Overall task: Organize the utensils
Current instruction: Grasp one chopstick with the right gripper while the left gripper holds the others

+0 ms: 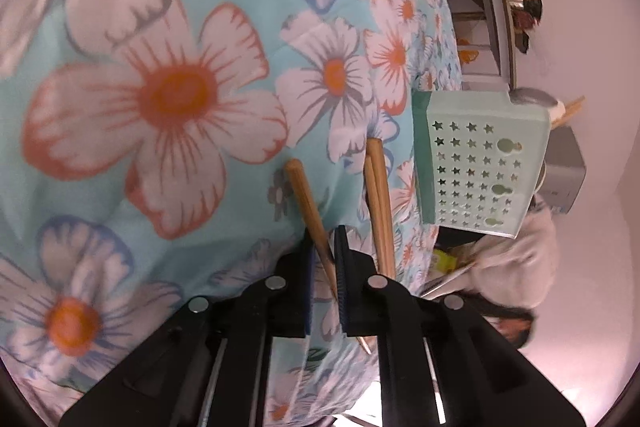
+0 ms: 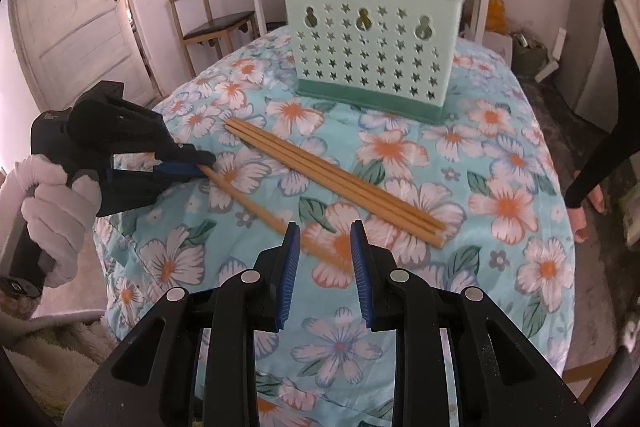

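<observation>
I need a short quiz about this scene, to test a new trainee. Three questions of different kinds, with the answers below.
1. True or false: the left claw is shut on a single chopstick.
2. Which colour is the utensil holder? A. mint green B. red C. black
3. Fill in: the right claw is ____ and holds nothing.

Key
1. True; its narrow tip lies between the pads.
2. A.
3. Open; it hovers over the floral cloth, near the loose chopsticks.

Four loose chopsticks (image 2: 336, 179) on the table, two more in one holder (image 2: 372, 55).
</observation>
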### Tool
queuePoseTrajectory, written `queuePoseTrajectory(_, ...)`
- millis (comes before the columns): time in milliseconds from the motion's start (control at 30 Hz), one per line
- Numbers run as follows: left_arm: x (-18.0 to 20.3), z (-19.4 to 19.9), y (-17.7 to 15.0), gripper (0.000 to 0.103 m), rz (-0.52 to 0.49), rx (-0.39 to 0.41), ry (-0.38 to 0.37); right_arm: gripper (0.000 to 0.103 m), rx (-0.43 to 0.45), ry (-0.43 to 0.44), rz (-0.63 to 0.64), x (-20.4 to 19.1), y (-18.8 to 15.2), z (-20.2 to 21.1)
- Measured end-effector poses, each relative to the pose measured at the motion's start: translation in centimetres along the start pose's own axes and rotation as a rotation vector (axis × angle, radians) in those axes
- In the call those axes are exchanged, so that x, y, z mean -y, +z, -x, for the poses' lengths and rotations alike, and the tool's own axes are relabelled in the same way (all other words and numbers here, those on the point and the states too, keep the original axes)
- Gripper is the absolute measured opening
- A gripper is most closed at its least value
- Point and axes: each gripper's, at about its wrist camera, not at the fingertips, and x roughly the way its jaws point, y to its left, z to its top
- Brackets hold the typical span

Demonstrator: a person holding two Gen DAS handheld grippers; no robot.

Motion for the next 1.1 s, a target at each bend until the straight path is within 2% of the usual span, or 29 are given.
queuePoseTrajectory(133, -0.3, 1.4, 0.5, 0.009, -0.066, 0.031, 0.030, 0.026, 0.024, 0.014, 0.077, -1.0, 1.5, 0.0)
queuePoseTrajectory(300, -0.4, 3.3, 0.9, 0.011, -0.159, 0.071, 0.072, 0.026, 0.044, 0.073, 0.206, -3.1, 3.8, -1.4)
queuePoseTrajectory(467, -0.3, 4.3, 1.0, 0.012, -0.271, 0.090, 0.118, 0.023, 0.044, 0.100, 0.400, -6.4, 5.7, -4.4)
queuePoseTrajectory(667, -0.7, 4.5, 1.3, 0.013, -0.323, 0.061, 0.088, 0.014, 0.009, 0.034, 0.649, -9.4, 6.4, -8.9)
queuePoseTrajectory(767, -0.8, 4.5, 1.4, 0.013, -0.345, 0.051, 0.076, 0.014, -0.009, -0.016, 0.753, -10.1, 5.7, -10.4)
queuePoseTrajectory(867, -0.9, 4.5, 1.5, 0.013, -0.354, 0.043, 0.061, 0.013, -0.028, -0.058, 0.815, -10.1, 5.1, -11.5)
queuePoseTrajectory(1100, -1.2, 4.5, 1.6, 0.013, -0.354, 0.041, 0.043, 0.012, -0.026, -0.095, 0.897, -10.8, 4.6, -12.5)
